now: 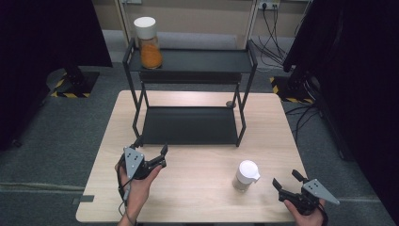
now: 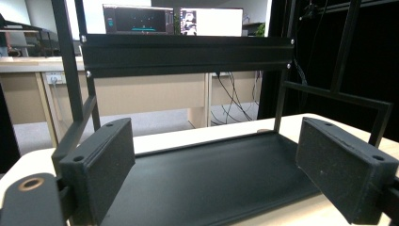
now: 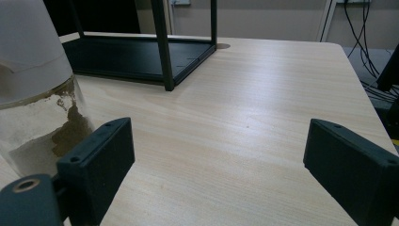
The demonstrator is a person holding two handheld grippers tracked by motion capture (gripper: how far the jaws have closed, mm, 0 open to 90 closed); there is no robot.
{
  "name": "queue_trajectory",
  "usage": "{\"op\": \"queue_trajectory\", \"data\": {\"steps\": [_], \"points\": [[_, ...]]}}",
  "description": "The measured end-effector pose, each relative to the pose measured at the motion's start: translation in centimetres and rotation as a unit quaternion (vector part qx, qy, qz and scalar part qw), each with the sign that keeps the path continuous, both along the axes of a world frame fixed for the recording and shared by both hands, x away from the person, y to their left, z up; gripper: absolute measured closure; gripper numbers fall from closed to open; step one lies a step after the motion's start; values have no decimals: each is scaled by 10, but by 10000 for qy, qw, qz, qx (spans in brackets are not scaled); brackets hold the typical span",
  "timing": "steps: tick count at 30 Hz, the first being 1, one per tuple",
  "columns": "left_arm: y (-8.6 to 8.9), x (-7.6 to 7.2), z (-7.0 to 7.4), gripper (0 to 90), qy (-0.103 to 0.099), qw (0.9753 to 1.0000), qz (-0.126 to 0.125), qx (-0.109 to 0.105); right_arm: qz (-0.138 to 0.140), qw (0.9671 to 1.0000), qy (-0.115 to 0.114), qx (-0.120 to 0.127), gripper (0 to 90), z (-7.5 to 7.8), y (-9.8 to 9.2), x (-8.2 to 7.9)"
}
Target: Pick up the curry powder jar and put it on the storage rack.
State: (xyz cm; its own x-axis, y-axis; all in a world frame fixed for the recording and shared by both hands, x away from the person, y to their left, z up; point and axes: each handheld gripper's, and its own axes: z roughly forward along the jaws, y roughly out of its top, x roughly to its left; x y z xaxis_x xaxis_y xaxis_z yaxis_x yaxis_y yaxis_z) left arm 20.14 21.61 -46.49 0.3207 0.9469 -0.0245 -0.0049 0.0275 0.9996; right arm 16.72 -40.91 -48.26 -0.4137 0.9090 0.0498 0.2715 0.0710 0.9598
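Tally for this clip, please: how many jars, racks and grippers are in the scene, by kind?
Jars: 2, the orange-filled jar on the rack's top shelf and the white-lidded jar on the table.
Racks: 1, the black two-tier rack.
Grippers: 2, left gripper and right gripper, both open.
Total: 5

Looks like a lab or office test room rather than a home. Grey carpet tile floor [image 1: 56, 141], hazard-striped stand bases [image 1: 70, 89] either side of a pale wooden table [image 1: 197, 188], black curtains [image 1: 42, 33] hung at both flanks. Wall sockets with trailing cables [image 1: 273, 23] behind. Through the black two-tier rack [image 2: 188, 56], two lit monitors [image 2: 141, 20] on a long desk [image 2: 28, 63].
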Motion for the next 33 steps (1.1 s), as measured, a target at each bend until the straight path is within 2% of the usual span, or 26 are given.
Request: {"op": "queue_trajectory", "data": {"steps": [6, 16, 27, 33], "points": [[3, -4, -13, 110, 157, 9999, -23, 22, 4, 10000, 4, 5, 96, 0, 0, 0], [9, -11, -41, 107, 437, 9990, 18, -87, -4, 10000, 5, -10, 96, 0, 0, 0], [10, -13, -58, 103, 509, 9986, -1, -105, -3, 10000, -6, -18, 96, 0, 0, 0], [11, -14, -60, 100, 460, 9989, -41, -89, -5, 10000, -9, -31, 96, 0, 1, 0]]}}
